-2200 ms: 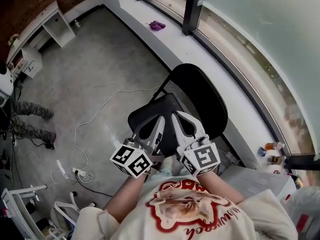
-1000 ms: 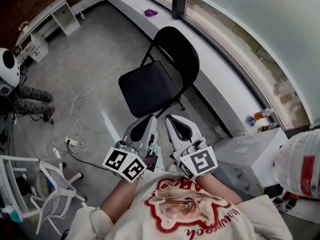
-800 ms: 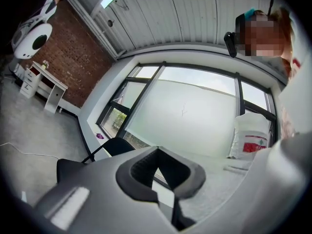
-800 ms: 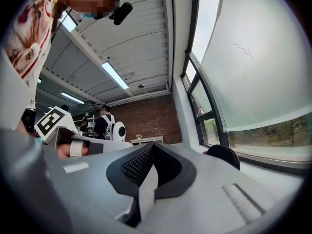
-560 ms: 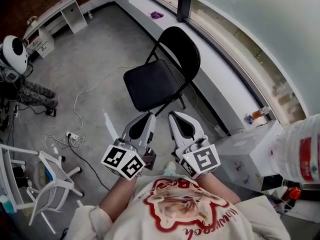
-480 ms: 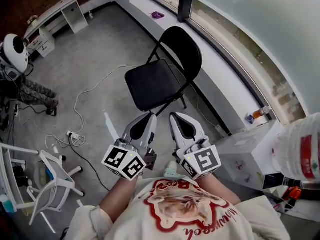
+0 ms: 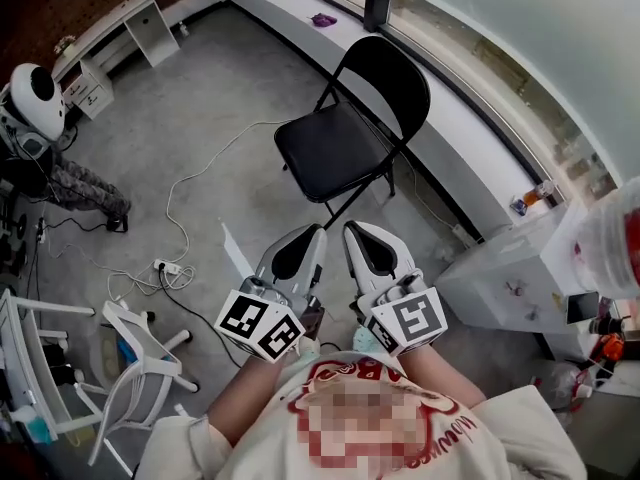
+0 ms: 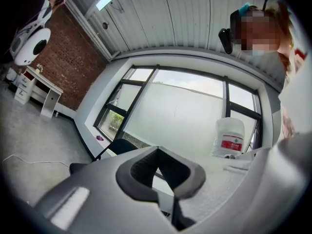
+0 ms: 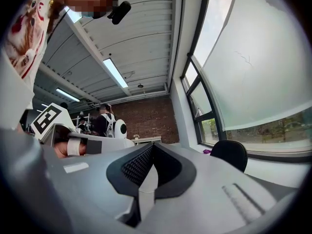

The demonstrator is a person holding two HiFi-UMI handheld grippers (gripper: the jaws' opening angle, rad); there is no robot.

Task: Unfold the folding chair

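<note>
Chair (image 7: pixel 345 148): stands open on the floor (image 7: pixel 200 88) beside the window wall, seat level, back upright; task judged done.
Left hand-held gripper (image 7: pixel 312 234), right hand-held gripper (image 7: pixel 356 232): jaws closed on nothing, held near the torso, well apart from the chair.
To finish well: press the seat fully down and check that all feet bear.
Hidden: rear legs and hinges under the seat; the gripper views catch only part of the chair.

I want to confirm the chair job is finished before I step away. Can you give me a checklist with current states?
1. Folding chair seat down, frame open: ok.
2. Chair upright on the floor: ok.
3. Left gripper jaws together, empty, clear of the chair: ok.
4. Right gripper jaws together, empty, clear of the chair: ok.
5. White cable clear of the chair's legs: cannot tell.
</note>
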